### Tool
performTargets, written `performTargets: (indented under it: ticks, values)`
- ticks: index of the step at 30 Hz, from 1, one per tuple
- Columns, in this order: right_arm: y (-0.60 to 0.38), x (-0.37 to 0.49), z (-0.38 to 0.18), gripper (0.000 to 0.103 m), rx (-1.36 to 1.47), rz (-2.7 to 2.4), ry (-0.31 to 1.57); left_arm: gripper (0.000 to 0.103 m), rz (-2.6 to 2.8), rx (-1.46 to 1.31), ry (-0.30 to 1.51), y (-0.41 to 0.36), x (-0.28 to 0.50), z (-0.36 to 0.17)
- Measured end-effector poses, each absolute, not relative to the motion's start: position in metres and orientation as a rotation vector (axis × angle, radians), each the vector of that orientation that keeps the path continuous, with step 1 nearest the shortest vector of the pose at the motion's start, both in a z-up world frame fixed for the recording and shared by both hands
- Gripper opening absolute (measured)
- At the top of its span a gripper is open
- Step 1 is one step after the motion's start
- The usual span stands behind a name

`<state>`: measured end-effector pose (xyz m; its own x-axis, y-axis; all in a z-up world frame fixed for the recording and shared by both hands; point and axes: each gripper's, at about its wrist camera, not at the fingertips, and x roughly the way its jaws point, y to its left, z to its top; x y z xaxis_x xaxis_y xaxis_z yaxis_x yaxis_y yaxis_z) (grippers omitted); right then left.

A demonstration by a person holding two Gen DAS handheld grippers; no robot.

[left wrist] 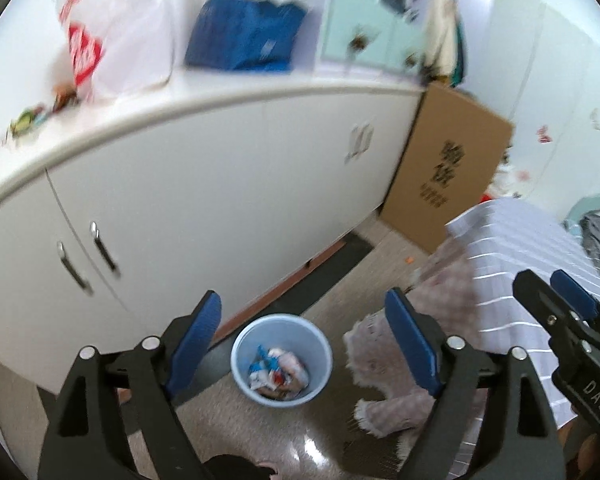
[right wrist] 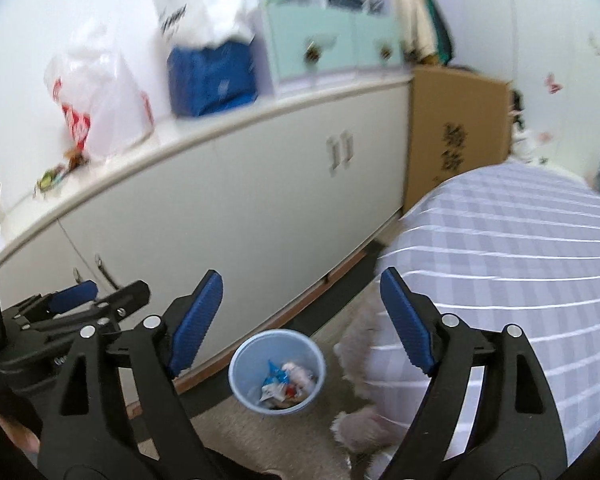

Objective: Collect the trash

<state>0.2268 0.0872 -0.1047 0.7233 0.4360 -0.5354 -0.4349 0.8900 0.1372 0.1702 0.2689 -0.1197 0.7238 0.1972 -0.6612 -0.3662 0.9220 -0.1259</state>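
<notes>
A: Down on the floor [left wrist: 260,428], close against the foot of the white cabinet [left wrist: 204,200], stands the blue bin [left wrist: 281,360]. Why there?

B: My guess is reach. It sits between the cabinet and the bed [right wrist: 508,264], so scraps from the tabletop [left wrist: 112,120] above can be carried straight down to it. Crumpled wrappers [left wrist: 278,374] already lie in its bottom.

A: Anything left to collect?

B: A few small wrappers [left wrist: 28,120] lie near the front edge of the tabletop, towards its left end, beside a white plastic bag [left wrist: 112,36]. They look like the remaining trash, though blur keeps me from saying what they are.

A: And the fingers?

B: Both sets stand wide apart with nothing between them. The left gripper [left wrist: 304,344] frames the bin from above; the right gripper [right wrist: 302,320] does the same in its own view.

A: How are the hands posed?

B: Side by side, both tilted down towards the floor and high above the bin. Each gripper shows at the edge of the other's view, so they are near each other.

A: A fuzzy blanket [left wrist: 384,372] hangs off the bed beside the bin?

B: Yes, near the rim, apparently not touching.
</notes>
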Motion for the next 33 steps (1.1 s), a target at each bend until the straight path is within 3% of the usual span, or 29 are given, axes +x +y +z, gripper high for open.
performTargets:
  ticks: [13,33]
  values:
    - [-0.058,0.114,-0.033,0.094,0.064,0.214,0.373,0.091,0.137,-0.029,0.507,0.124,0.107,-0.040]
    - [-0.131,0.011,-0.001,0.097,0.072,0.064,0.202,0.092,-0.017,0.007,0.283,0.041,0.025,0.012]
